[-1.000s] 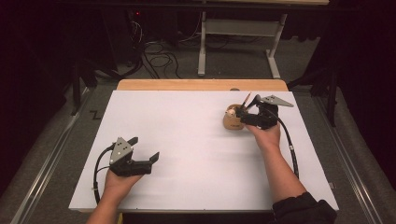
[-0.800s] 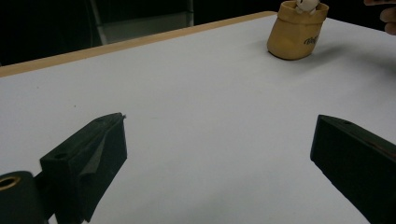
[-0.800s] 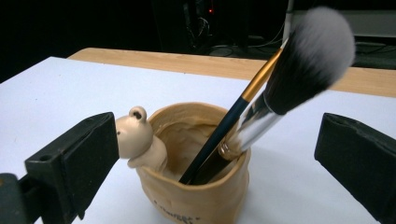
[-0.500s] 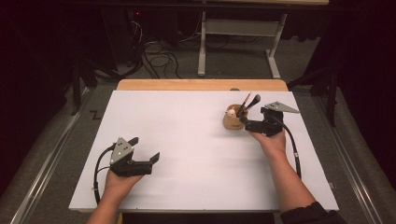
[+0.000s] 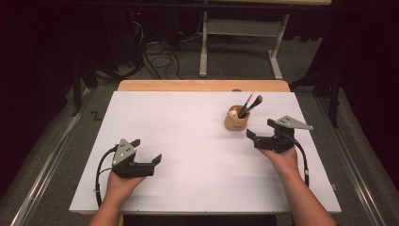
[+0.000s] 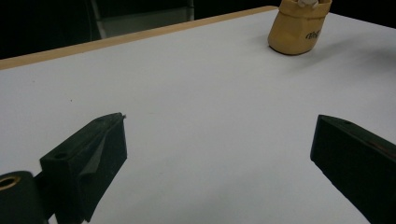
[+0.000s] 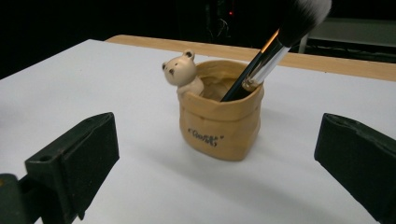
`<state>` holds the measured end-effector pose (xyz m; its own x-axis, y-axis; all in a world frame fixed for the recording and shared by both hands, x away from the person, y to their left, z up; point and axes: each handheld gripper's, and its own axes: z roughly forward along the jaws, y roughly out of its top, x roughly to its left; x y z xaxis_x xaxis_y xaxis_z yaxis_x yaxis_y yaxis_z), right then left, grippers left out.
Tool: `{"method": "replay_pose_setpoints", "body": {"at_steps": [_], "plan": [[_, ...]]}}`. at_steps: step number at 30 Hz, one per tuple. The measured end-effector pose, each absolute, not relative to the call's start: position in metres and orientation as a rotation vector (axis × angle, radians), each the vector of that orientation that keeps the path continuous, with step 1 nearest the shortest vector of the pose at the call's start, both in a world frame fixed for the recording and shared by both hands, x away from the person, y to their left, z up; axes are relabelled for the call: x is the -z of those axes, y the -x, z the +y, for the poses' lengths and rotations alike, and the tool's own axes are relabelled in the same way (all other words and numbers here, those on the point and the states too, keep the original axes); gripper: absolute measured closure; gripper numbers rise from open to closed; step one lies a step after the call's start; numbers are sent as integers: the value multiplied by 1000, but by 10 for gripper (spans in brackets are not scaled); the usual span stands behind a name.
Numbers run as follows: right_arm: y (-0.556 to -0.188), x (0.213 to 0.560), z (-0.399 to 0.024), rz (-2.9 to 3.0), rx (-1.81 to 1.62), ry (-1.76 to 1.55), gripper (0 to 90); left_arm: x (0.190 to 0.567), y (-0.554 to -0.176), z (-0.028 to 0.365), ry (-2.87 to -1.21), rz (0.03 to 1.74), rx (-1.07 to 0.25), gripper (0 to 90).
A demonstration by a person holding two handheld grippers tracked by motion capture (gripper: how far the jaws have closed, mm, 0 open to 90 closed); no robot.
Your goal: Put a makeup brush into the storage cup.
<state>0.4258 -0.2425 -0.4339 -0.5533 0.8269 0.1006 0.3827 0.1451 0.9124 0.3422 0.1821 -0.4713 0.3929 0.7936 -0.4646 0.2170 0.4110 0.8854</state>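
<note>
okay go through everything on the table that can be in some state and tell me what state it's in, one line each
Tan bag-shaped ceramic pot with a small bear on its rim: upright on the white table, holding brushes.
Black-handled makeup brush with a silver ferrule: standing in the pot, leaning, bristles up.
Brown-handled brush: also standing in the pot, leaning.
Left gripper: open, holding nothing.
Right gripper: open, holding nothing, near the pot but apart from it.

Tan pot, black jaws, white table

The pot (image 7: 219, 126) is tan, with dark lettering on its front and a cream bear (image 7: 180, 70) at its rim. The brush (image 7: 275, 44) at its 1 o'clock has a black handle, silver collar and black bristles tipped white. The left gripper (image 5: 146, 150) and right gripper (image 5: 261, 129) are black with grey plates. The table (image 5: 188, 122) is white, edged in pale wood at 12 o'clock.
</note>
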Motion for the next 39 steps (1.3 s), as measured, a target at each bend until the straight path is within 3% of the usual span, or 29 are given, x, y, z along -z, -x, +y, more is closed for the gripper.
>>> {"method": "replay_pose_setpoints", "body": {"at_steps": [23, 39], "plan": [[-341, 454, -300, 1970, -1434, -1086, 4, 476, -339, 170, -1141, 1147, -455, 46], [-337, 455, -309, 1934, -1474, -1091, 4, 475, -337, 166, -1119, 1146, -433, 45]]}}
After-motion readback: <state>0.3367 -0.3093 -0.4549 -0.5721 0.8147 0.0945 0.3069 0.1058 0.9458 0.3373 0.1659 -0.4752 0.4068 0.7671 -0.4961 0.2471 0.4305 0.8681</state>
